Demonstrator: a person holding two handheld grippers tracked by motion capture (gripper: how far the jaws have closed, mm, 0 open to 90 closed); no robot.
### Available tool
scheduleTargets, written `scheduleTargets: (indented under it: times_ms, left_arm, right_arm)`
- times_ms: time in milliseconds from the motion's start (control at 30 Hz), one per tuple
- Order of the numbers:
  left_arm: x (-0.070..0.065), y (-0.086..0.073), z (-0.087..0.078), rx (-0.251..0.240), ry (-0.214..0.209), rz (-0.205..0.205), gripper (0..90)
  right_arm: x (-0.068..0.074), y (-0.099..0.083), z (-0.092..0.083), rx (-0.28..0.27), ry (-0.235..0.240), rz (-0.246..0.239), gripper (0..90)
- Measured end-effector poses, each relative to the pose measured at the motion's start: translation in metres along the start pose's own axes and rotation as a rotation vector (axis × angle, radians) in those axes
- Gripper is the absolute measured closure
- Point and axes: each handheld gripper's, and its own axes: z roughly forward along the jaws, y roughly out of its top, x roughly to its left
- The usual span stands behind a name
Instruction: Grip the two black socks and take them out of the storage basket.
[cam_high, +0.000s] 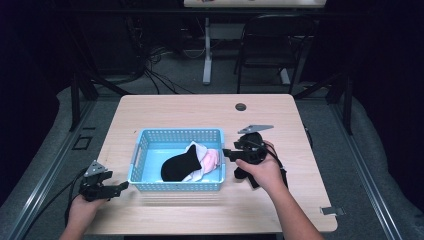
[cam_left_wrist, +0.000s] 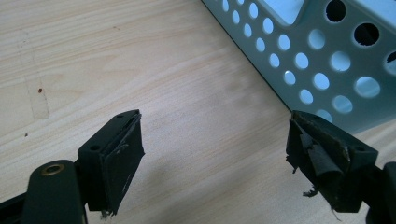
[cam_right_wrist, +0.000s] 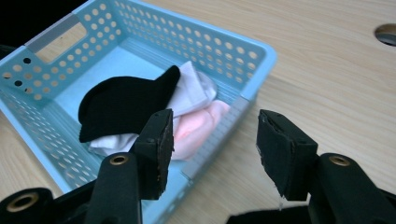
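Underneath, pale wooden table (cam_high: 165, 112), grey carpeted floor (cam_high: 175, 80), black chair (cam_high: 275, 37) beyond.

Light wooden table (cam_high: 165, 107) with a round cable hole (cam_high: 241, 107) near its far edge, bearing a light blue perforated plastic basket (cam_high: 142, 146) at its centre and a small grey metal clip (cam_high: 332, 211) near the front right corner.

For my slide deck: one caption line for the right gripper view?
Open right gripper beside blue basket holding black sock, white sock and pink sock.
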Motion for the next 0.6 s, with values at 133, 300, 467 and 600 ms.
scheduleTargets:
  times_ms: [133,300,467,600]
  left_arm:
    - [0.0,0.0,0.0,0.0,0.0,0.0,18.8]
    - [0.0,0.0,0.0,0.001,-0.001,0.0,18.8]
    - [0.0,0.0,0.0,-0.003,-0.001,-0.002,18.8]
    - [0.001,0.0,0.0,-0.005,-0.002,0.0,18.8]
  right_arm:
    - [0.011,0.013,0.014,0.025,0.031,-0.013,50.5]
    - [0.026,0.027,0.032,0.059,0.025,-0.047,54.8]
    - [0.036,0.036,0.054,0.085,0.034,-0.067,55.8]
    - [0.04,0.042,0.071,0.132,0.036,-0.079,57.5]
